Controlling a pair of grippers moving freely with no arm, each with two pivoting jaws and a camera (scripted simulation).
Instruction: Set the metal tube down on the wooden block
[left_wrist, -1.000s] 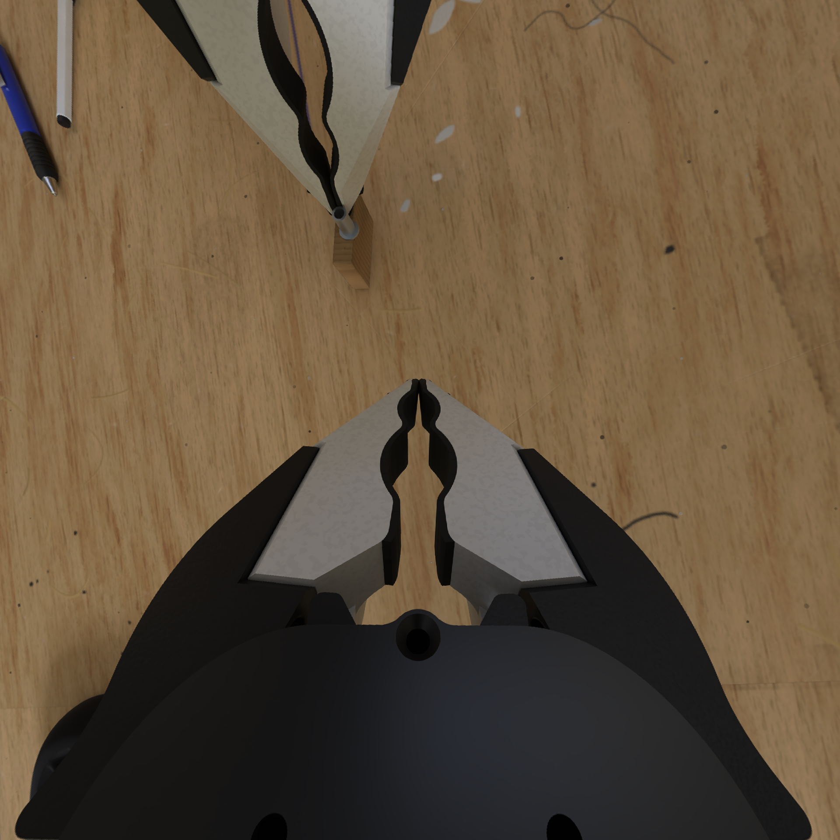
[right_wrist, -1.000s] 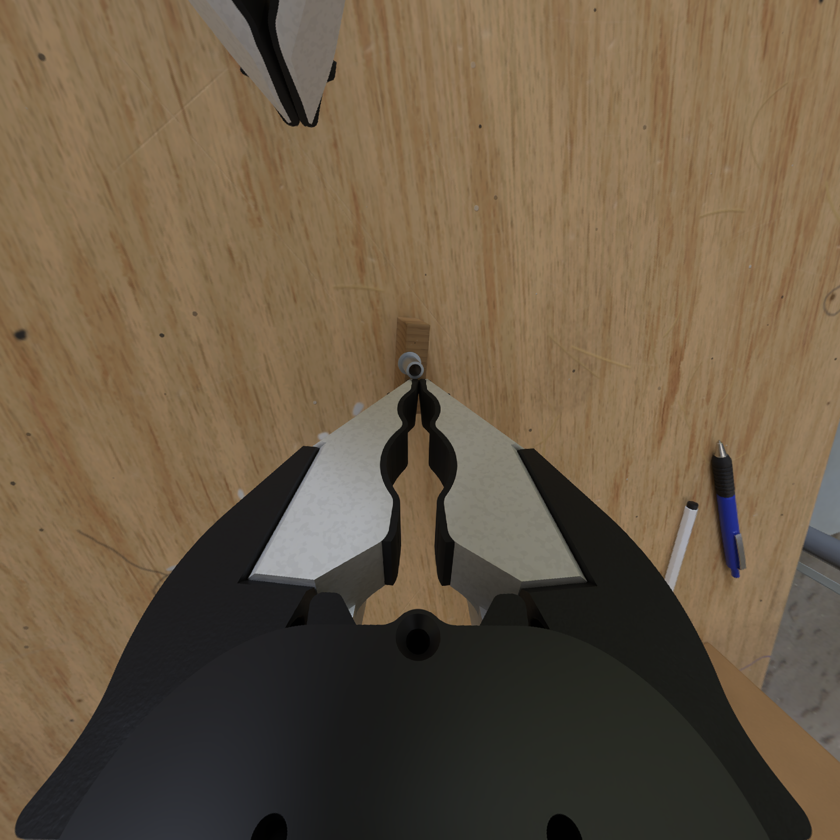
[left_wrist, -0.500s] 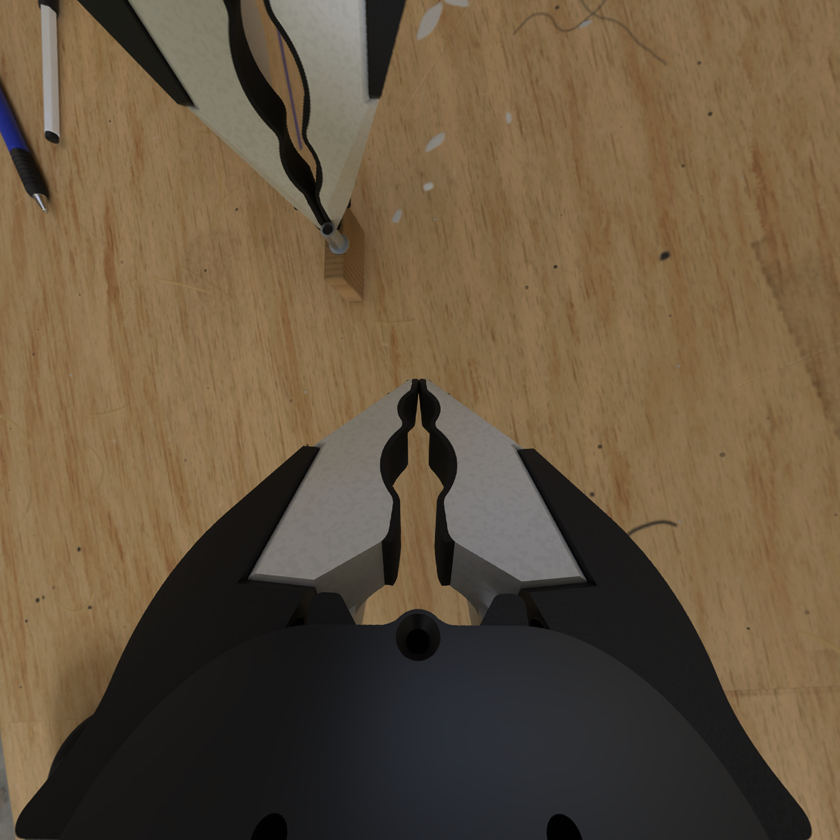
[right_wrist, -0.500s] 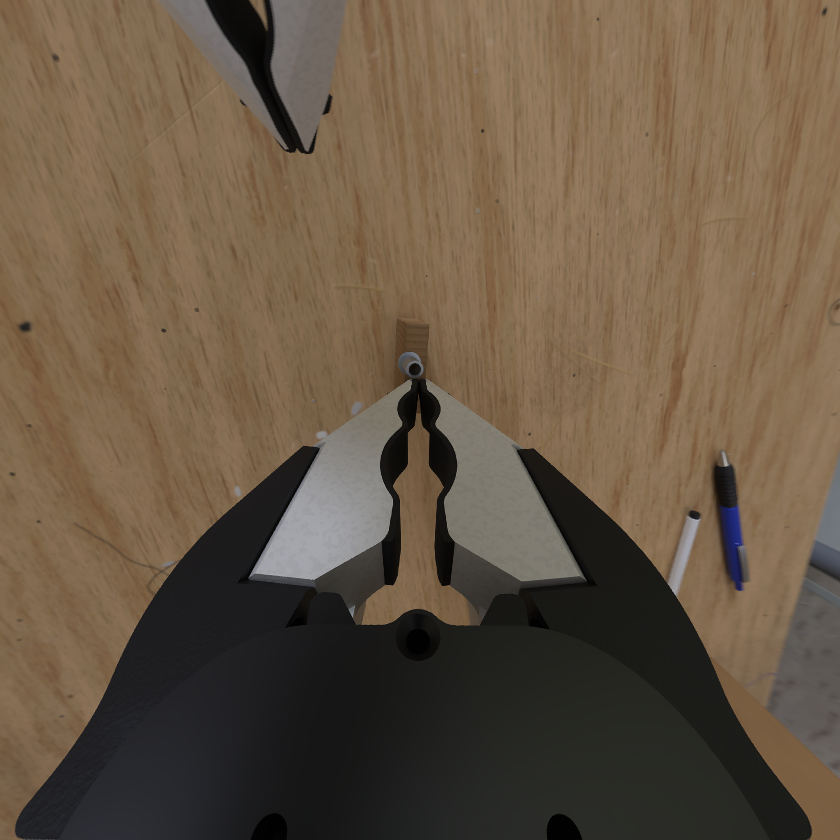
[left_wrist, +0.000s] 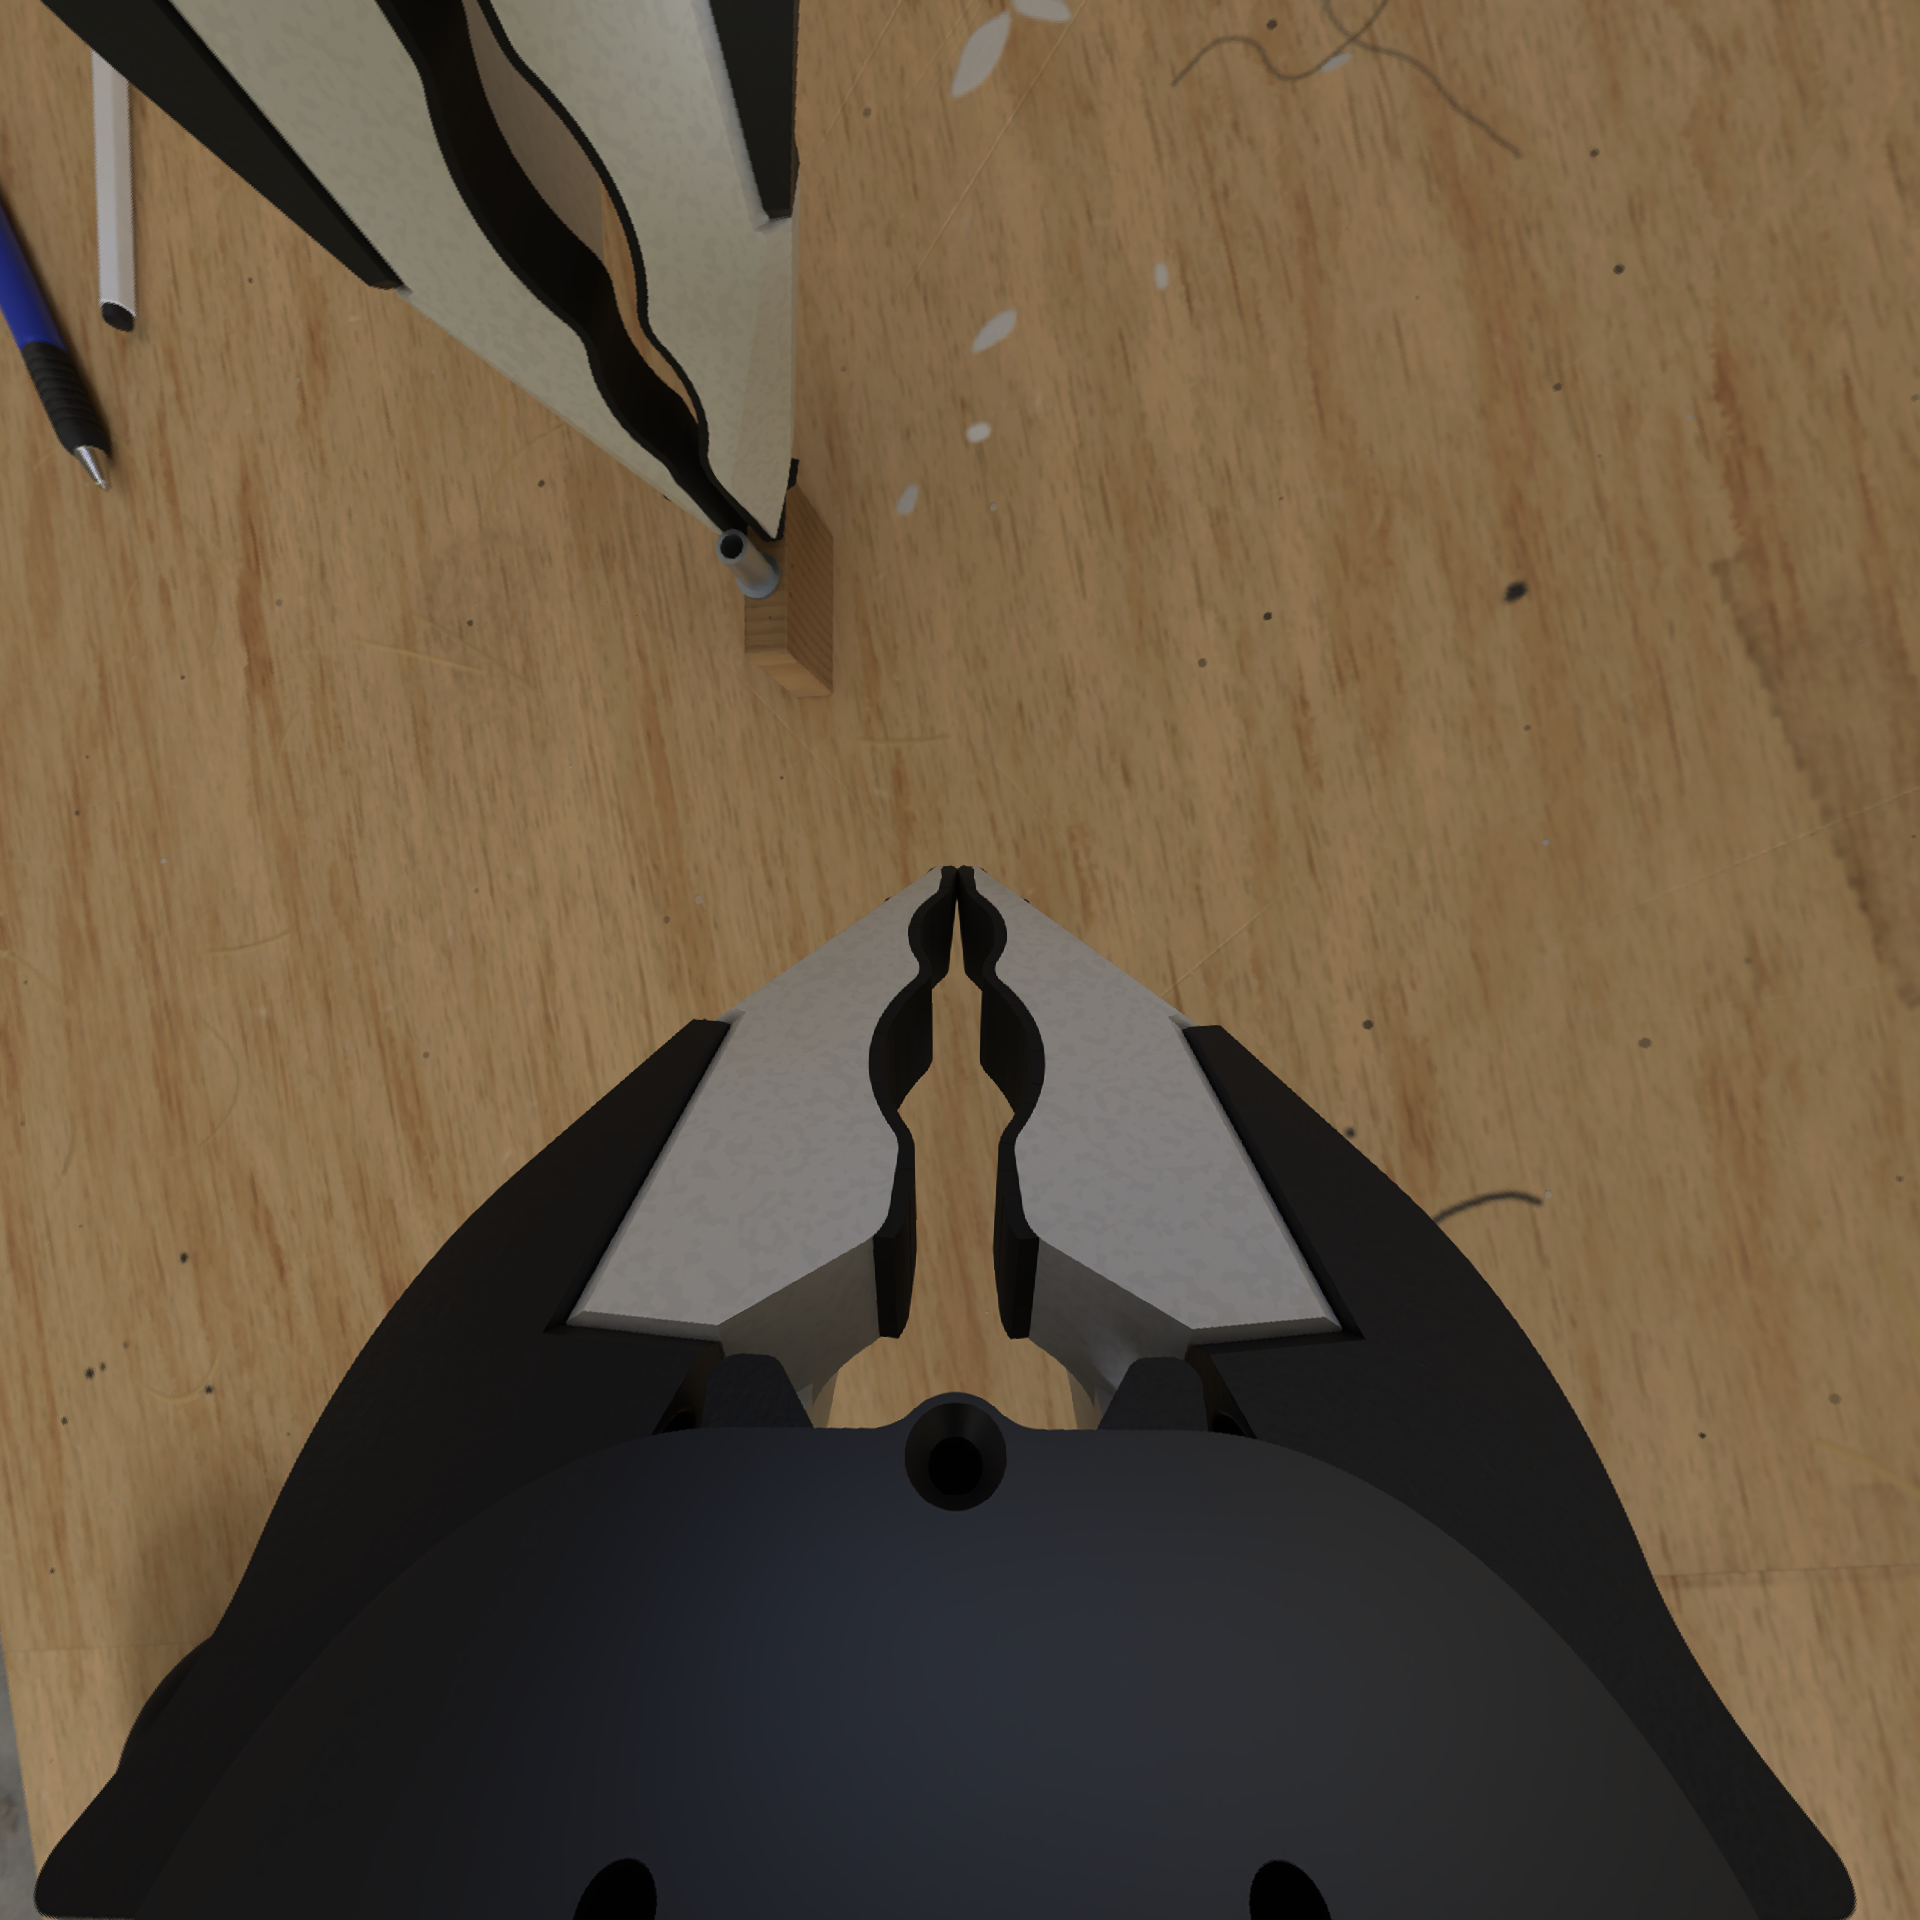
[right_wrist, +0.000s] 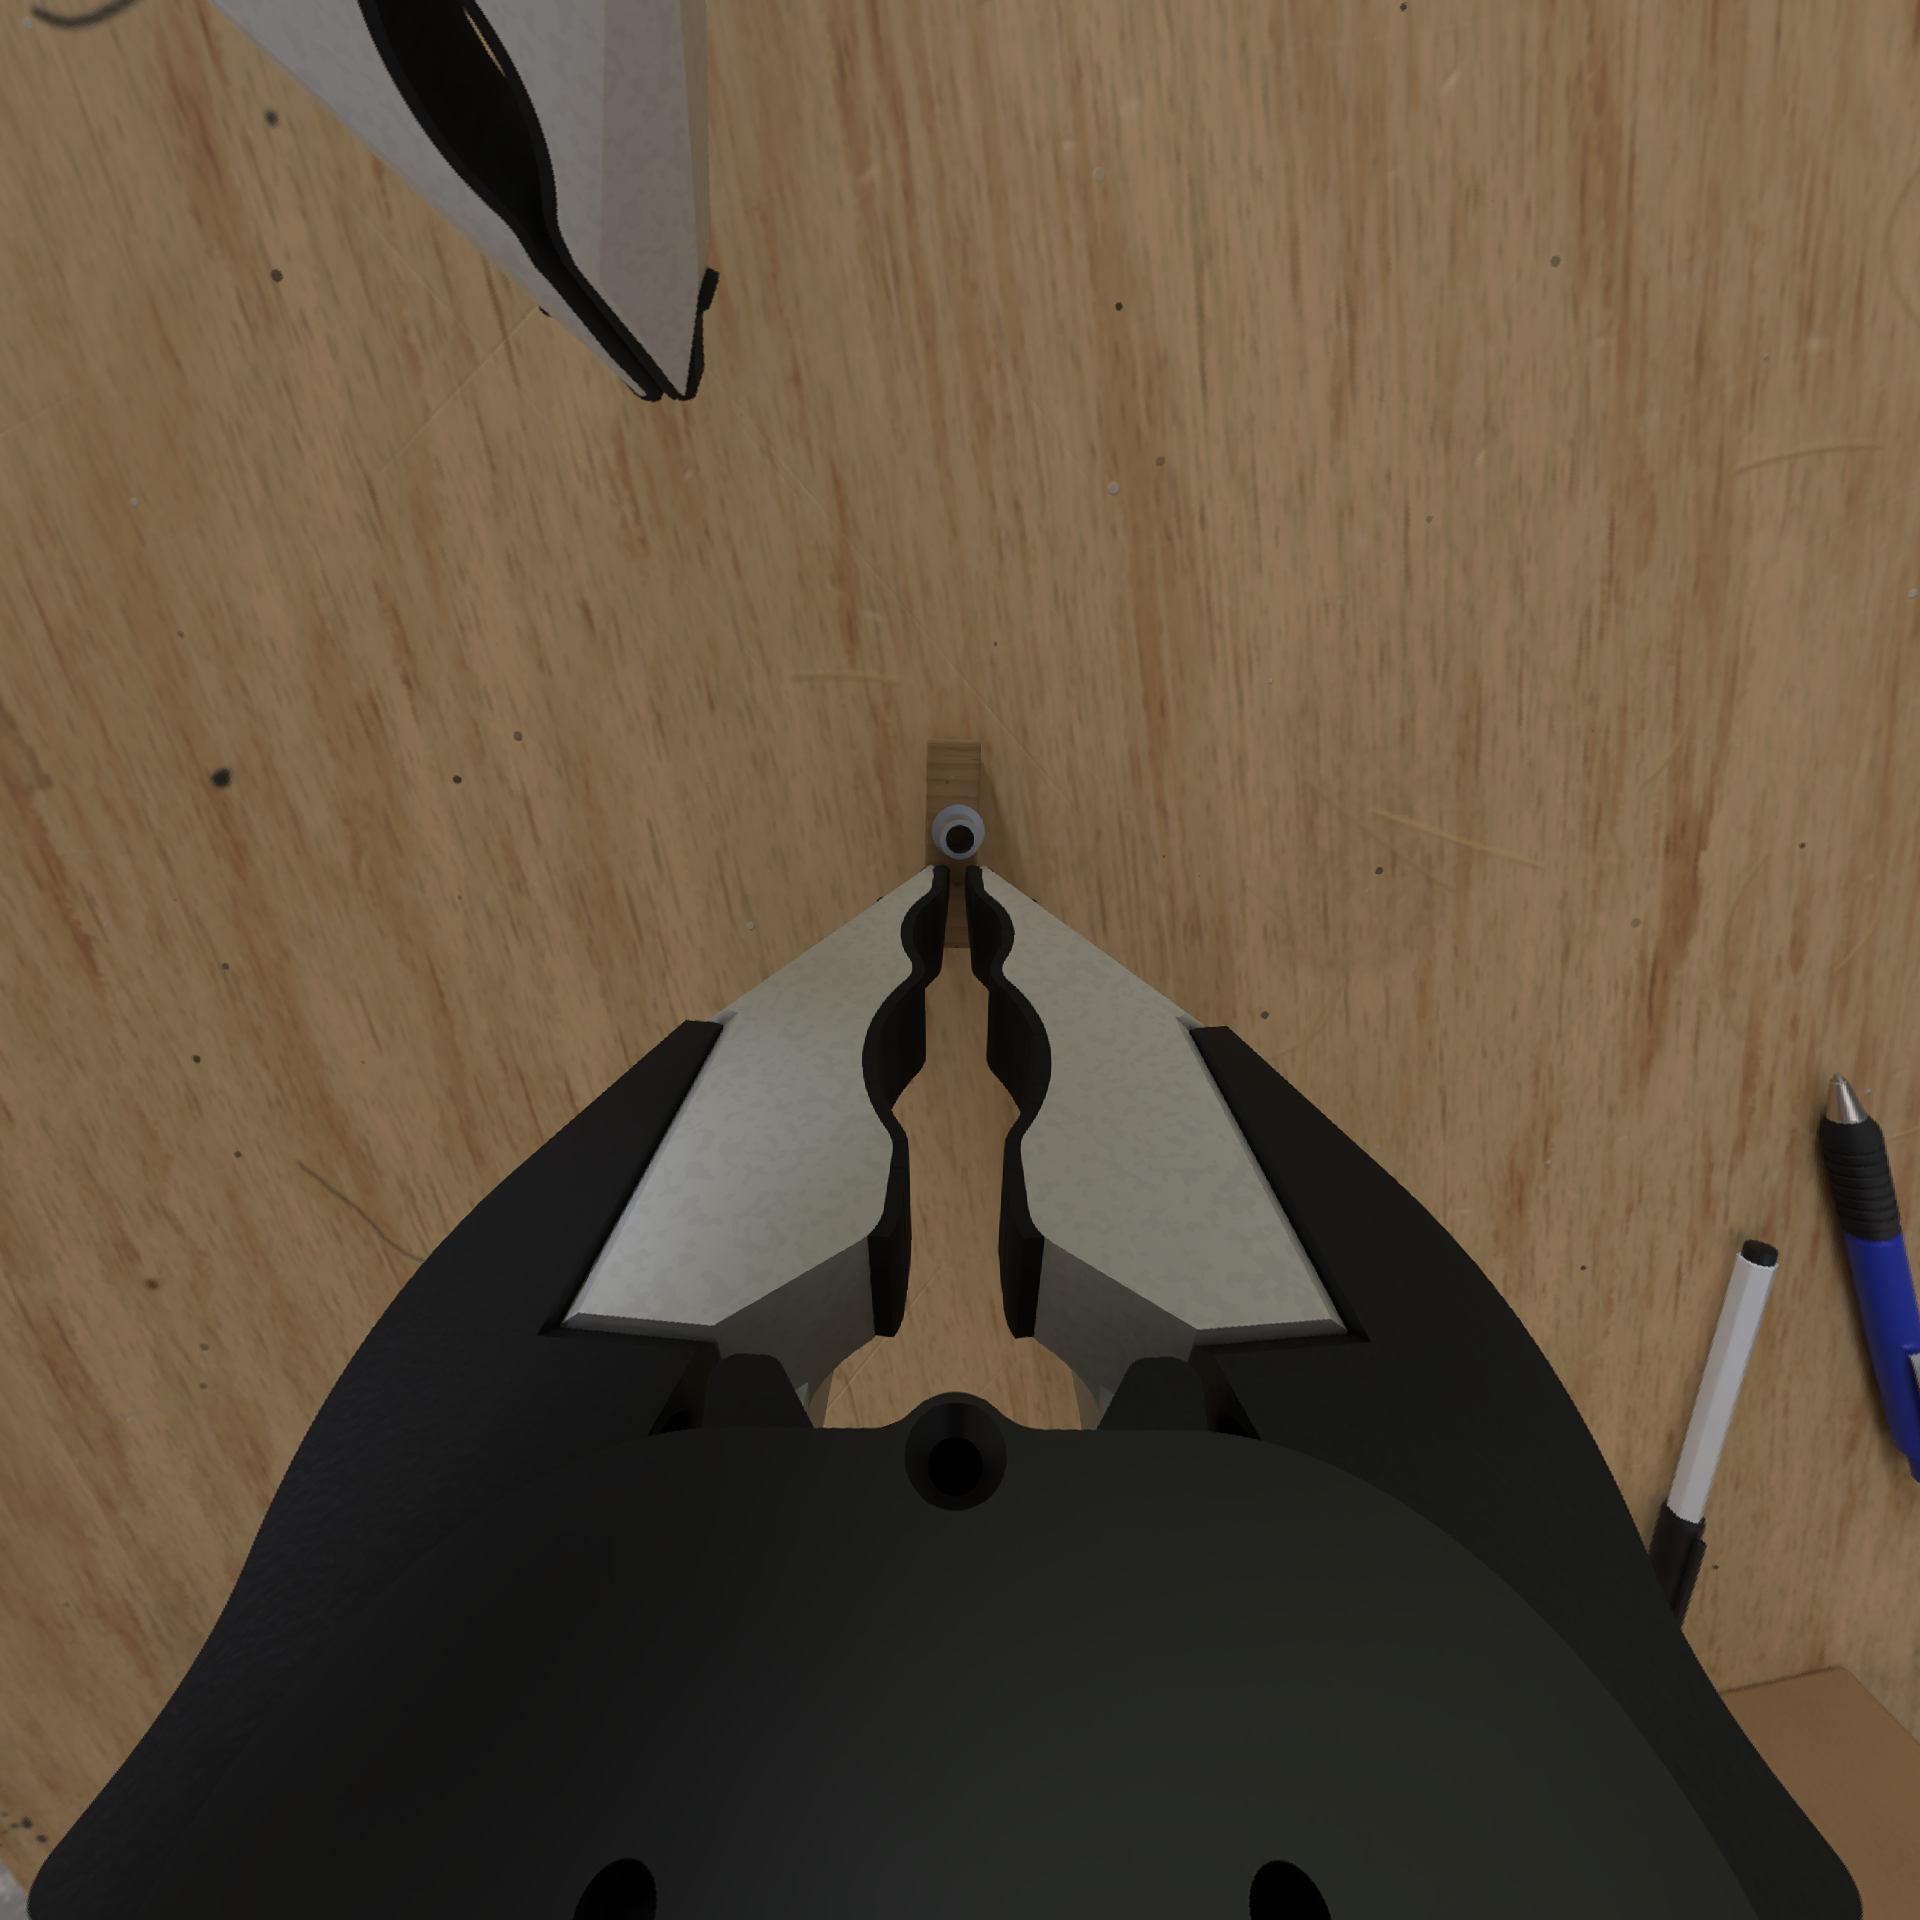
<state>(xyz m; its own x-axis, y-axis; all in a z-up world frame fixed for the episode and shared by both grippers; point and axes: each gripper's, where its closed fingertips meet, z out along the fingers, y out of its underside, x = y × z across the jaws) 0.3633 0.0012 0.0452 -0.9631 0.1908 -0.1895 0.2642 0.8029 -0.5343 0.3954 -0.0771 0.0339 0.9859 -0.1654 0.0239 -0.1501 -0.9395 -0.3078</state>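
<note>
A short metal tube (left_wrist: 750, 566) stands upright on a small wooden block (left_wrist: 805, 623) on the wooden table (left_wrist: 1351, 727). My right gripper (left_wrist: 743, 525) is directly above the tube's top end. In the right wrist view the tube (right_wrist: 958, 834) shows end-on just past the tips of my right gripper (right_wrist: 956, 878). Its jaws are a narrow gap apart, and the block (right_wrist: 954, 769) shows beyond and between them. My left gripper (left_wrist: 956, 873) is shut and empty, well short of the block. It also shows in the right wrist view (right_wrist: 665, 393).
A blue pen (left_wrist: 47, 343) and a white pen (left_wrist: 114, 197) lie at the left, seen in the right wrist view as the blue pen (right_wrist: 1870, 1216) and the white pen (right_wrist: 1714, 1403) near the table's edge. A brown box corner (right_wrist: 1829, 1756) lies beyond that edge.
My right gripper's jaws have parted slightly, and the tube now sits centred just past its tips on the block. My left gripper has drifted a little nearer in the right wrist view.
</note>
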